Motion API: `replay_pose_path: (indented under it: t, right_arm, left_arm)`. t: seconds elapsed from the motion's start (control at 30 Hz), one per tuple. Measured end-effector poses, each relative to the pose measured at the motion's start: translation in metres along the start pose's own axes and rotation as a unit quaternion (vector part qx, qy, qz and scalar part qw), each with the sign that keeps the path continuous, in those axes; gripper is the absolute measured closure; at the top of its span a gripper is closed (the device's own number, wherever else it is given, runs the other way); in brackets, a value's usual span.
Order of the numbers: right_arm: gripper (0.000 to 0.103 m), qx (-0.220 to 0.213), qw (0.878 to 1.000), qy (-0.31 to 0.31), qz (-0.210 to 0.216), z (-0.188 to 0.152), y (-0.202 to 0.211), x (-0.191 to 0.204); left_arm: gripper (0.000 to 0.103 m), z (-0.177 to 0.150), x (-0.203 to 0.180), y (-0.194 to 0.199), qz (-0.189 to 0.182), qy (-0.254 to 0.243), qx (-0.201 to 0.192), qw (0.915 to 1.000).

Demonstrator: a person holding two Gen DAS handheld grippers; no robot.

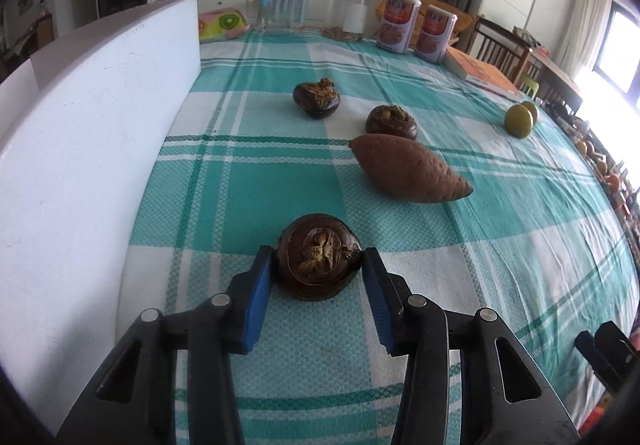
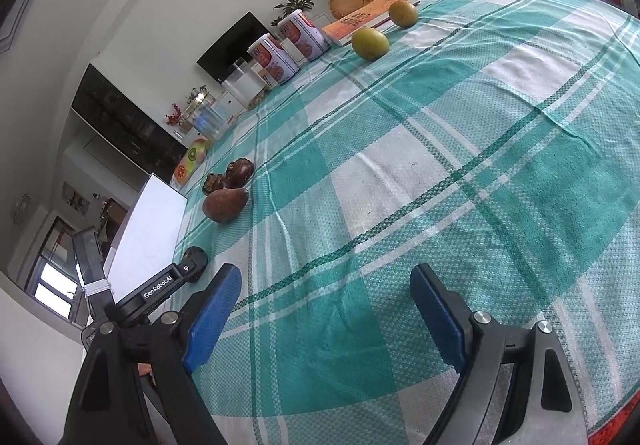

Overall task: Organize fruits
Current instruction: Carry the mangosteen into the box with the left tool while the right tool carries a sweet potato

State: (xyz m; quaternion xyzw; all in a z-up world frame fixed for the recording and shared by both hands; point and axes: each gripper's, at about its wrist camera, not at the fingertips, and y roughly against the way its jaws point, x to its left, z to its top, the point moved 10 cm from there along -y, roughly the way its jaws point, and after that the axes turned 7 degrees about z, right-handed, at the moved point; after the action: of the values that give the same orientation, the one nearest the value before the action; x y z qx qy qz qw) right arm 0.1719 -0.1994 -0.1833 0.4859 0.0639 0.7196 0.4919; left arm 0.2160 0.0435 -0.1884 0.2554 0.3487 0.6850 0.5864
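In the left wrist view, my left gripper has its blue pads closed on a dark brown water chestnut that rests on the checked cloth. Two more water chestnuts and a sweet potato lie beyond it. Two green fruits sit at the right. In the right wrist view, my right gripper is open and empty above the cloth. The sweet potato, the chestnuts and the green fruits lie farther off.
A white board stands along the left side of the table. Clear jars, two printed cans and an orange book line the far edge. Chairs stand behind the table at the right.
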Motion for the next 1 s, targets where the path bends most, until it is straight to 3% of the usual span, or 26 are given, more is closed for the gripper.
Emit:
replay_pose_path:
  t: [0.2,0.27,0.33,0.47,0.57,0.67,0.73,0.8,0.9,1.0]
  right_arm:
    - [0.01,0.05,0.997,0.06,-0.025,-0.006,-0.019,0.015]
    - [0.01,0.082,0.989,0.118,-0.026,0.003,-0.038,0.031]
    - [0.01,0.105,0.975,0.193,-0.035,0.018,-0.06,0.054]
    - [0.012,0.181,0.927,0.327,-0.039,0.029,-0.123,0.103]
    - [0.021,0.216,0.895,0.387,-0.047,0.028,-0.163,0.127]
    - [0.036,0.249,0.876,0.409,-0.061,0.019,-0.19,0.132]
    - [0.056,0.25,0.866,0.423,-0.087,0.018,-0.195,0.128]
    - [0.06,0.259,0.876,0.398,-0.085,0.016,-0.188,0.12]
    - [0.06,0.266,0.909,0.317,-0.056,0.011,-0.162,0.104]
    - [0.061,0.281,0.951,0.126,0.03,-0.005,-0.122,0.083]
  left_arm:
    - [0.057,-0.041,-0.02,0.034,-0.062,-0.053,0.027,0.9963]
    - [0.057,-0.051,-0.02,0.042,-0.072,-0.058,0.03,0.9953]
    - [0.057,-0.056,-0.017,0.048,-0.082,-0.052,0.033,0.9947]
    - [0.057,-0.06,-0.015,0.056,-0.095,-0.04,0.039,0.9939]
    - [0.057,-0.061,-0.017,0.065,-0.108,-0.037,0.04,0.9927]
    - [0.057,-0.064,-0.022,0.078,-0.12,-0.043,0.039,0.9911]
    - [0.057,-0.067,-0.025,0.086,-0.13,-0.048,0.041,0.9895]
    - [0.057,-0.069,-0.027,0.096,-0.143,-0.05,0.042,0.9876]
    - [0.057,-0.069,-0.033,0.117,-0.167,-0.059,0.037,0.9834]
    - [0.057,-0.066,-0.034,0.142,-0.2,-0.063,0.034,0.9772]
